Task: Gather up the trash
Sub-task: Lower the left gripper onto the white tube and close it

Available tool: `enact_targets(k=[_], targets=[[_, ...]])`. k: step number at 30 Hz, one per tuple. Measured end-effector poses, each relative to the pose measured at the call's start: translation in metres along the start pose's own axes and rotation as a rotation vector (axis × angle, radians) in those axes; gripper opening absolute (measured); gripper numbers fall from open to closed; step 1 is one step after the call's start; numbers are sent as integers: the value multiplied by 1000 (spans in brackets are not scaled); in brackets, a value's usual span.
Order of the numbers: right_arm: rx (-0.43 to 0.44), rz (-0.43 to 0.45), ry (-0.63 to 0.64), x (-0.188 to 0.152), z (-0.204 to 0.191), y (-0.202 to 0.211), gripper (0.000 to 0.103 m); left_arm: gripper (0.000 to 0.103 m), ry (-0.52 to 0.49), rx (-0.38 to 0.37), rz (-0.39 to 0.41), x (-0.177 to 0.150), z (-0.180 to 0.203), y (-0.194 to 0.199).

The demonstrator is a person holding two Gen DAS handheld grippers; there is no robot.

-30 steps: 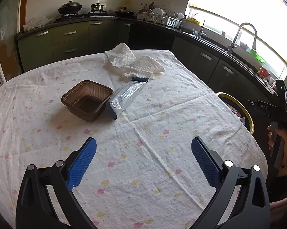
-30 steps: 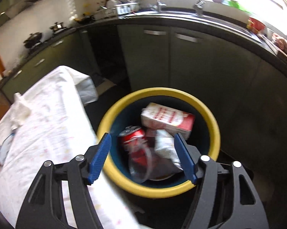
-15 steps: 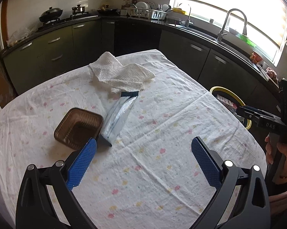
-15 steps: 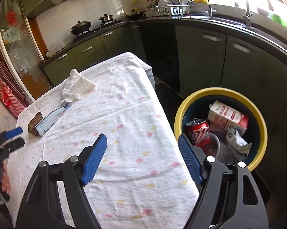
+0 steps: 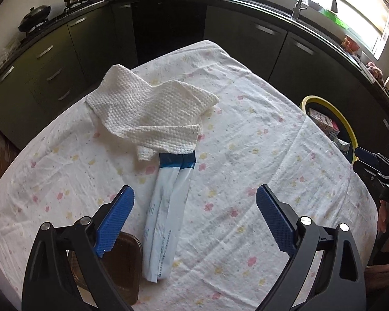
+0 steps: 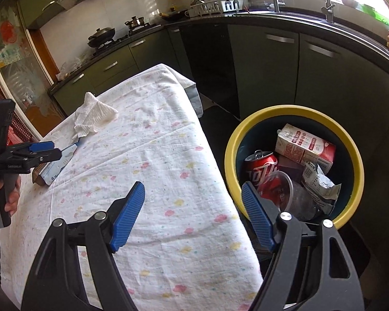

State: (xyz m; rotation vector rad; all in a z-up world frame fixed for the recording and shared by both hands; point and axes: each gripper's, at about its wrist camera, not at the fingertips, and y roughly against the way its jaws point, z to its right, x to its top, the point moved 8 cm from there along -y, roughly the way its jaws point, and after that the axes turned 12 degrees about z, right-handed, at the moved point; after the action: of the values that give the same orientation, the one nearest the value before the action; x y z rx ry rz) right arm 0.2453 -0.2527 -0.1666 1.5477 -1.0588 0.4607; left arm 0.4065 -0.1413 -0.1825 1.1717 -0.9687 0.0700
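Note:
A white and blue wrapper [image 5: 166,207] lies flat on the flowered tablecloth [image 5: 272,142], its far end tucked under a crumpled white paper towel [image 5: 153,111]. My left gripper [image 5: 194,188] hovers over the wrapper with its jaws closing; the wrapper sits between them, nearer the left pad, untouched. A brown plastic tray [image 5: 122,267] rests beneath the left finger. My right gripper [image 6: 193,185] stands open and empty above the table's edge, beside the yellow-rimmed bin [image 6: 293,108]. In the right wrist view, the left gripper [image 6: 43,150] appears above the wrapper [image 6: 57,165].
The bin holds a red can [image 6: 261,168], a carton [image 6: 305,145], a crumpled bag [image 6: 318,184] and a clear cup [image 6: 290,194]. Dark kitchen cabinets [image 6: 267,59] run behind the table and the bin. A hand [image 6: 10,202] grips the left tool's handle.
The left gripper has travelled forward over the table until the wrapper lies between its fingers and the tray beneath them. The right gripper swung from above the bin toward the table.

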Motion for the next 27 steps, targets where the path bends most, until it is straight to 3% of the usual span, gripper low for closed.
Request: enact_targets(k=[7,10,16,19,21,27], targets=[[-3,-16,-10,-3,5,-7,73,78,7,8,-94,-16,-4,-26],[-4,-23,-12,-4,6,-9,73,77,-11,20,-86,-18,0,-26],[5,-32,-6,-6,1,-10,73,64,-12,52,-68,-24,9,-18],[12,-30,-1,-6,-3,-8,73,55,-27,40,-66,-27,19,-15],[16,-26,0,-5,-4,-6,73,43,-30,48,-61,-28,25,-12],[19,-10,-4,-2,-3,3,73,19,10,46,-67,-30,33,-7]])
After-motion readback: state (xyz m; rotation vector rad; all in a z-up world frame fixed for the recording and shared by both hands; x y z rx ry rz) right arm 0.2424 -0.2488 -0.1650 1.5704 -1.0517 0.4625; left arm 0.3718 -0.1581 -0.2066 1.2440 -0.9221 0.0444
